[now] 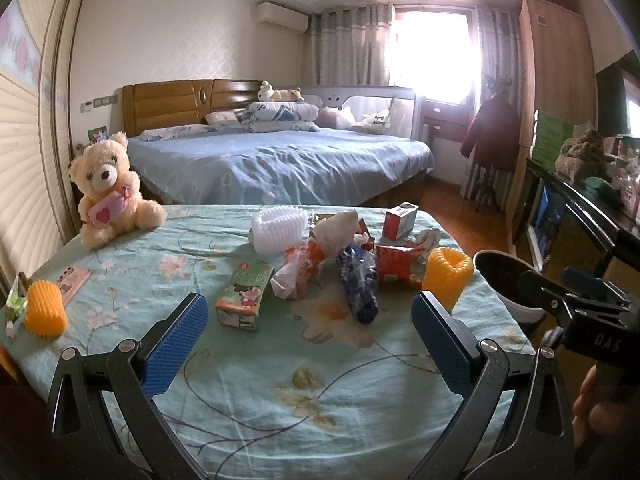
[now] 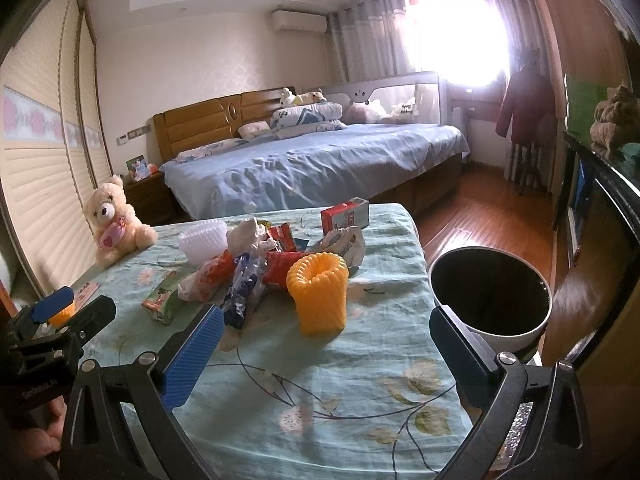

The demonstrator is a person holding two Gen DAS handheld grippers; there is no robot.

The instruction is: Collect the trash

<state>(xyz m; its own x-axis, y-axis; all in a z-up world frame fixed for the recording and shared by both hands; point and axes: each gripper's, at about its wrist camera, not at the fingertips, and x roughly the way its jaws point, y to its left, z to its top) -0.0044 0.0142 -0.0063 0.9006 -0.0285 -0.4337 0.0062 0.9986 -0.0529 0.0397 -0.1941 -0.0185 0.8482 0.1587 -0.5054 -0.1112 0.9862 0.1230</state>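
Note:
A heap of trash lies mid-table on the floral cloth (image 1: 280, 392): a green carton (image 1: 242, 294), a crumpled blue wrapper (image 1: 358, 286), a red wrapper (image 1: 394, 266), an orange-white bag (image 1: 298, 272), white paper (image 1: 336, 226), a white foam net (image 1: 276, 224) and a red-white carton (image 1: 400, 220). An orange foam net (image 2: 320, 292) stands upright at the heap's right. My left gripper (image 1: 310, 312) is open just short of the green carton and blue wrapper. My right gripper (image 2: 326, 320) is open, empty, just short of the orange net. A white bin (image 2: 520, 332) with a black liner stands off the table's right edge.
A teddy bear (image 1: 106, 184) sits at the table's far left corner. A second orange foam net (image 1: 44, 312) and a pink card (image 1: 72, 280) lie at the left edge. Behind the table is a blue bed (image 1: 280, 160); a dark cabinet (image 2: 600, 200) lines the right wall.

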